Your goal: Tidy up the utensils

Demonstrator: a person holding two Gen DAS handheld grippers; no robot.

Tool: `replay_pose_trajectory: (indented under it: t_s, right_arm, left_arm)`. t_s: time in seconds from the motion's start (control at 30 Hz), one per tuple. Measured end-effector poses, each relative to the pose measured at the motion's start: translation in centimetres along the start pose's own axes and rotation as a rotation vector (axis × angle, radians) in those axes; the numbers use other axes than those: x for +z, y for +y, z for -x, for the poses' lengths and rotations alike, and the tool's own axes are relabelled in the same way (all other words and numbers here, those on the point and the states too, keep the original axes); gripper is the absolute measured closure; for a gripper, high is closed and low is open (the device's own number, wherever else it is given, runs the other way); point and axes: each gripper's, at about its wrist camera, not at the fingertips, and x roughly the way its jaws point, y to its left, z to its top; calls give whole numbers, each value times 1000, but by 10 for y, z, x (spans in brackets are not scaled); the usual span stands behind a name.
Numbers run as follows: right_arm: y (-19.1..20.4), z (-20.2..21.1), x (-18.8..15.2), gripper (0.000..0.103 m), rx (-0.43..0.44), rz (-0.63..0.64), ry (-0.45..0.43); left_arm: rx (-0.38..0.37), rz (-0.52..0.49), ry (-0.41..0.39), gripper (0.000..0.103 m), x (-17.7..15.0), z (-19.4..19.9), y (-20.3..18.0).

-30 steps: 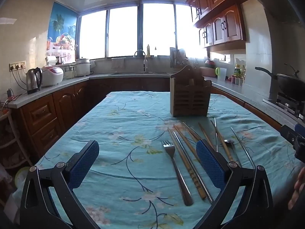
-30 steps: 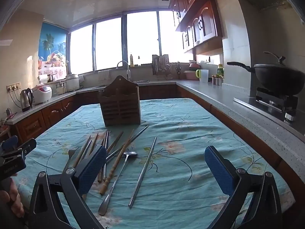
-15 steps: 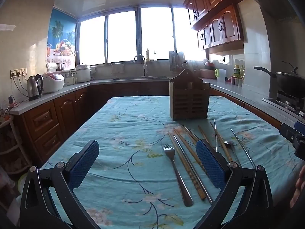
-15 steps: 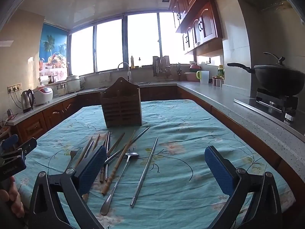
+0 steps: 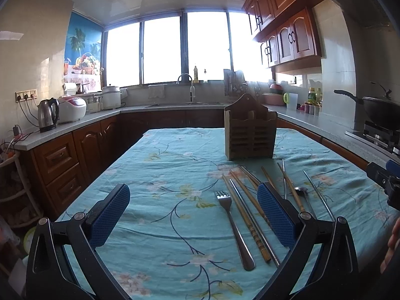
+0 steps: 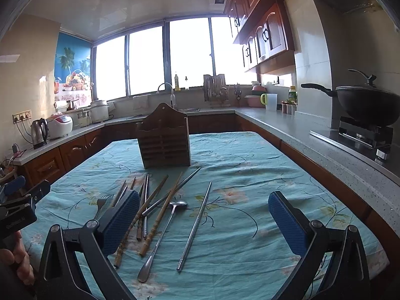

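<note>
A wooden utensil holder (image 5: 250, 130) (image 6: 164, 141) stands upright in the middle of the table. In front of it lie a metal fork (image 5: 233, 225), wooden chopsticks (image 5: 246, 217) (image 6: 160, 215), metal chopsticks (image 6: 195, 225) and a long-handled spoon (image 6: 163, 235), scattered side by side. My left gripper (image 5: 193, 215) hovers open over the cloth, its right finger just above the chopsticks, nothing between its blue pads. My right gripper (image 6: 203, 217) is open too, with the spoon and a metal chopstick lying between its fingers on the table below.
A teal floral tablecloth (image 5: 162, 175) covers the table. Countertops run along both sides, with a kettle (image 5: 47, 115) and rice cooker (image 5: 71, 108) at left and a black wok (image 6: 365, 103) on the stove at right. A hand (image 6: 15, 260) shows at the left edge.
Both views have shifted slightly: the holder and utensils sit a little lower and nearer in the frames. Both grippers stay open and nothing on the table has moved.
</note>
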Motion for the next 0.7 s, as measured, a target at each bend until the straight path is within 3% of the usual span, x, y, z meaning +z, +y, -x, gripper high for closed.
replay_pose_trajectory:
  t_s: [0.7]
  right_arm:
    - [3, -2, 1, 0, 9, -2, 5]
  left_arm:
    - [2, 4, 4, 0, -1, -3, 0]
